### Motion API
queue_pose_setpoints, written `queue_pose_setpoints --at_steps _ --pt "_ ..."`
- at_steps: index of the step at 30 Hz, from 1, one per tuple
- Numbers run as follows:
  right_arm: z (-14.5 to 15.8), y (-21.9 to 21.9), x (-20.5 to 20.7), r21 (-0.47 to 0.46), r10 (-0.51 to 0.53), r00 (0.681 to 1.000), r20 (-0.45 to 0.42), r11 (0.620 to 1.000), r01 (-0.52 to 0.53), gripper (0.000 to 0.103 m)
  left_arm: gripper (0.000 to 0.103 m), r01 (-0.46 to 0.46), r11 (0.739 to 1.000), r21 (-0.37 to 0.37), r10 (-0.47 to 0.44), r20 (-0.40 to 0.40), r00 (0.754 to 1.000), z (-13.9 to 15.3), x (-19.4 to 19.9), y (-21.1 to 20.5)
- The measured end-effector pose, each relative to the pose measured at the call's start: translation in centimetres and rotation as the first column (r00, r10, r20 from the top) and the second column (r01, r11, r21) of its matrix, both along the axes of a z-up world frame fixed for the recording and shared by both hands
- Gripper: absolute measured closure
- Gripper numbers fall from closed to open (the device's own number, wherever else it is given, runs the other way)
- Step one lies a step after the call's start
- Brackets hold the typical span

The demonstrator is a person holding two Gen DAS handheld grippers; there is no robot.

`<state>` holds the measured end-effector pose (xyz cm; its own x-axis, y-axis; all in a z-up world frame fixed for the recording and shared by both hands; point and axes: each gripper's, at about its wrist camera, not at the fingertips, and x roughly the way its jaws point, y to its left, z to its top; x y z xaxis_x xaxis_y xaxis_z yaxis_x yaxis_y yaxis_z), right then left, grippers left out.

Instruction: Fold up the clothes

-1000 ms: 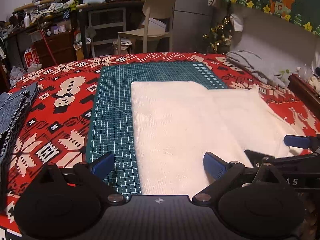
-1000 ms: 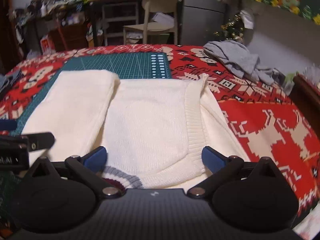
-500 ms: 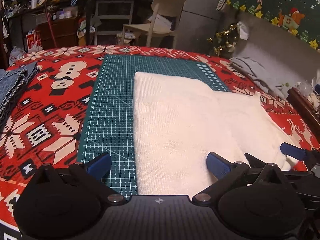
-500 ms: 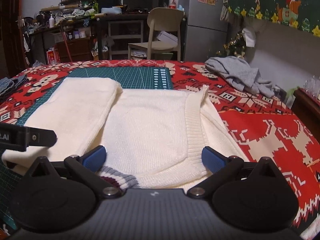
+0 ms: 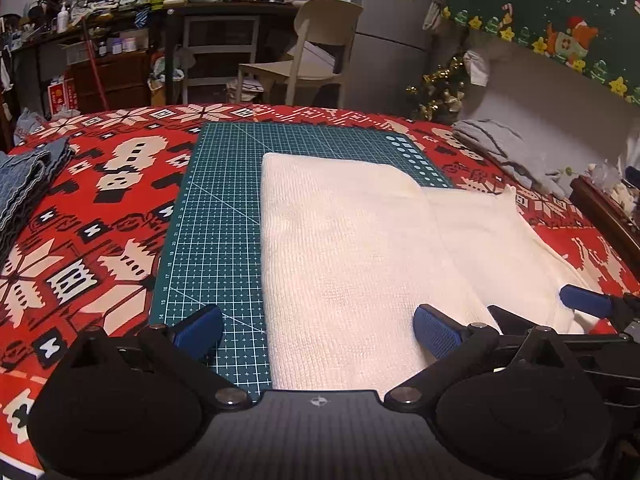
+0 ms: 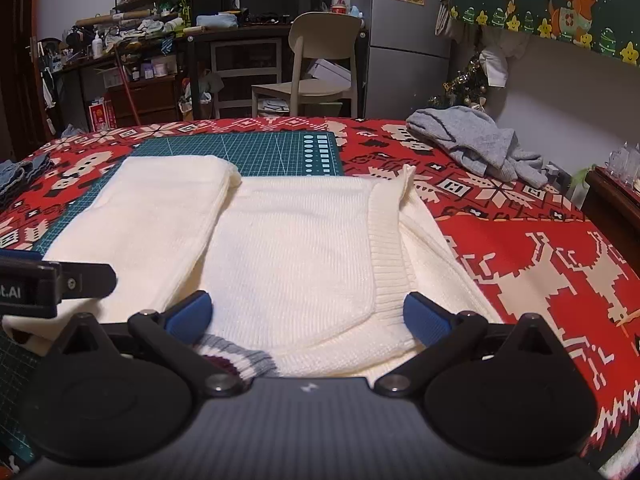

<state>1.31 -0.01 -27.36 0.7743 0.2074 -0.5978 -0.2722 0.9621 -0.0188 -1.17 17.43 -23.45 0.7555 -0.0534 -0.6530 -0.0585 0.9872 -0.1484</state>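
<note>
Pretty dim room tbh. Beige chair (image 6: 320,60) in the middle, cluttered dark desk (image 6: 224,36) just left of it, grey fridge (image 6: 404,36) right behind, Xmas banner (image 6: 560,4) further right.

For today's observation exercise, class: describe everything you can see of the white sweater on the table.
The white sweater is a cream knit, soft-looking, lying flat and partly folded: its left side is turned over the middle. A ribbed band edges the neck opening, and a grey and dark red striped trim shows at the near edge. It rests partly on the green cutting mat, partly on the red patterned tablecloth. Both grippers hover open at its near edge; contact cannot be told.
</note>
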Motion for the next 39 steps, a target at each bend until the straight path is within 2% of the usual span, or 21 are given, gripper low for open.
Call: queue_pose_setpoints --at_steps 1,3,8,11,14,16,18,20,21,22,25,28,33,35,39 --pt "0.1 0.0 0.1 0.001 0.001 1.0 -0.006 1.0 -0.001 0.001 0.002 0.006 1.0 -0.002 -0.006 0.003 1.0 0.0 -0.1 0.1" --pt "0.3 -0.1 0.2 0.002 0.004 1.0 -0.017 1.0 -0.004 0.001 0.016 0.025 1.0 -0.018 -0.024 0.019 1.0 0.4 -0.5 0.4" --pt "1.6 -0.9 -0.4 0.01 -0.016 1.0 0.008 1.0 0.016 0.003 0.034 0.033 0.999 -0.01 -0.032 0.093 0.995 2.1 -1.5 1.4" --pt "2.8 -1.5 -0.7 0.024 -0.021 0.999 0.025 0.999 0.021 0.014 0.042 0.034 0.999 -0.031 -0.029 0.143 0.989 3.2 -2.1 2.5" --pt "4.1 -1.9 -0.8 0.045 -0.021 0.999 0.035 0.999 0.02 0.031 0.063 0.035 0.999 -0.04 -0.028 0.166 0.986 4.1 -2.5 3.5" --pt "5.1 -1.6 -0.8 0.05 0.006 0.999 0.038 0.999 -0.007 0.057 0.073 0.043 0.998 -0.055 -0.033 0.175 0.984 4.3 -2.7 4.1" --pt "5.9 -0.9 -1.0 0.049 0.045 0.998 0.04 0.998 -0.047 0.076 0.089 0.058 0.995 -0.081 -0.042 0.186 0.982 4.4 -2.9 4.6" --pt "6.6 -0.1 -1.3 0.053 0.093 0.995 0.04 0.994 -0.095 0.085 0.095 0.082 0.991 -0.11 -0.058 0.201 0.978 4.4 -3.1 5.1" --pt "6.9 0.3 -1.6 0.059 0.119 0.992 0.041 0.991 -0.121 0.093 0.096 0.102 0.987 -0.128 -0.073 0.213 0.974 4.5 -3.3 5.2" --pt "7.2 0.8 -1.8 0.064 0.145 0.989 0.042 0.987 -0.147 0.096 0.097 0.122 0.981 -0.153 -0.086 0.223 0.971 4.5 -3.5 5.4" --pt "7.6 2.4 -2.3 0.081 0.216 0.976 0.036 0.973 -0.218 0.097 0.099 0.169 0.962 -0.214 -0.117 0.236 0.965 4.3 -3.6 5.8" --pt "7.0 3.9 -2.5 0.081 0.262 0.965 0.007 0.962 -0.261 0.097 0.101 0.195 0.951 -0.242 -0.146 0.208 0.967 3.6 -3.3 5.7" --pt "4.2 4.9 -2.4 0.092 0.282 0.955 -0.093 0.957 -0.273 0.097 0.101 0.192 0.95 -0.248 -0.174 0.095 0.98 2.0 -3.0 5.3" --pt "3.7 4.6 -2.7 0.088 0.29 0.951 -0.104 0.955 -0.282 0.097 0.101 0.188 0.95 -0.251 -0.18 0.057 0.982 1.2 -3.1 5.1" --pt "3.5 4.3 -3.1 0.081 0.302 0.946 -0.118 0.952 -0.294 0.097 0.101 0.213 0.941 -0.261 -0.197 0.084 0.977 1.6 -3.8 5.4"
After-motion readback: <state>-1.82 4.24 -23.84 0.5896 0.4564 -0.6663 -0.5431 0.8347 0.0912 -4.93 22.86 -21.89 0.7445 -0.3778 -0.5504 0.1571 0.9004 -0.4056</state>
